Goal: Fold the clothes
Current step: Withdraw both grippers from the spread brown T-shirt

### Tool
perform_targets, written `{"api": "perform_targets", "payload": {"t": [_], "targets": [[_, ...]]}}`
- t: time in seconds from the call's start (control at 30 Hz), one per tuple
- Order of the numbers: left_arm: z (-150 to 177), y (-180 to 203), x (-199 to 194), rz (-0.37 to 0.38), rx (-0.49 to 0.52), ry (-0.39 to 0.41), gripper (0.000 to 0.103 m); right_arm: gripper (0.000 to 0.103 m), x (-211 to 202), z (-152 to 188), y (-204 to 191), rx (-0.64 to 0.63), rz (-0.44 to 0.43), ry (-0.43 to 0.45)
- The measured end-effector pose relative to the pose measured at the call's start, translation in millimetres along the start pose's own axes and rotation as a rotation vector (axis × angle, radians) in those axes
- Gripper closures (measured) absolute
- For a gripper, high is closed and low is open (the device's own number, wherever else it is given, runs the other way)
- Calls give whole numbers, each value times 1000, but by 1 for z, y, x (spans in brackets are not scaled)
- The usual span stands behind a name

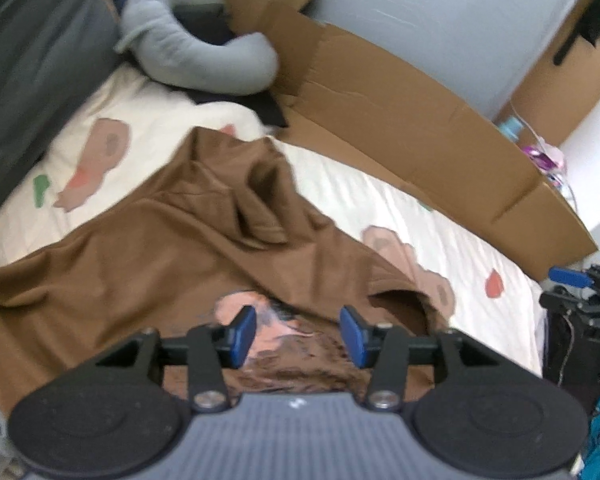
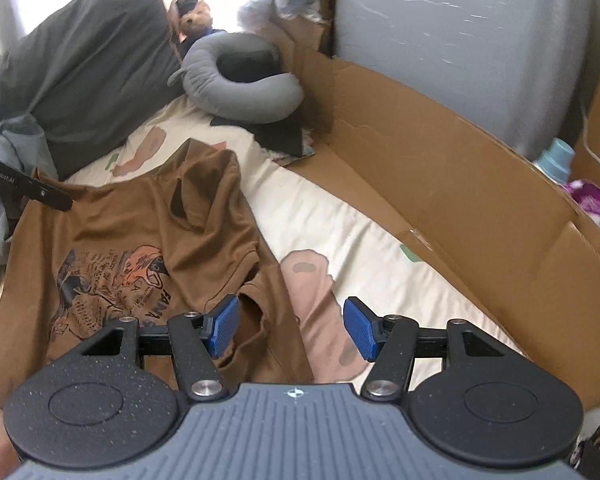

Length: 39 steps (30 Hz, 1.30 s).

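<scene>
Bed (image 2: 380, 240) under cream sheet with pink and green patches. Cardboard wall (image 2: 440, 152) along bed's far side. Dark grey pillow (image 2: 92, 52) at bed's head, grey neck pillow (image 2: 244, 92) beside it. Brown T-shirt (image 2: 140, 240) spread rumpled on bed, printed side up, one sleeve folded over. Left claw (image 1: 298, 336) above shirt's print, jaws apart, nothing held. Right claw (image 2: 292, 328) over shirt's edge nearer the cardboard, jaws wide, empty.

- The left tool (image 1: 299, 336) has its blue pads (image 1: 244, 336) spread wide apart, gripping nothing.
- The right tool (image 2: 292, 328) is likewise parted, its blue pads (image 2: 224, 325) well apart with nothing between them.
</scene>
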<state>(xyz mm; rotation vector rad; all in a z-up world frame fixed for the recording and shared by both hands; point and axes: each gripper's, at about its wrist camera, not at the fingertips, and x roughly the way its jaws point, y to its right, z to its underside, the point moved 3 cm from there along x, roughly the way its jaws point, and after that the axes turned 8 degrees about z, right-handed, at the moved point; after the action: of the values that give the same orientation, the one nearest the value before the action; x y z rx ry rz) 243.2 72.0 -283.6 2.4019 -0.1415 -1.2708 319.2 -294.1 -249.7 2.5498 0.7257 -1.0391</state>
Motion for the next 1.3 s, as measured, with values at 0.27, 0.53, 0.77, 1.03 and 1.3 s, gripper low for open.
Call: {"api": "perform_targets", "payload": {"t": [0.27,0.53,0.77,1.03,1.3], "targets": [[12,62,34,86,172,-25,29,39,-8,52,19,163,9,65],[33,87,66,109,198,-111,26,38,-15,93,16,194,-25,78],[58,82,97,113,202,-235,22,38,-14,119,8,216,-58,45],[98,64,122,86,244,-339,22,14,-1,141,4,269,-53,-17],[108,57,146,95,239,-340,19,10,13,159,3,293,-39,-67]]}}
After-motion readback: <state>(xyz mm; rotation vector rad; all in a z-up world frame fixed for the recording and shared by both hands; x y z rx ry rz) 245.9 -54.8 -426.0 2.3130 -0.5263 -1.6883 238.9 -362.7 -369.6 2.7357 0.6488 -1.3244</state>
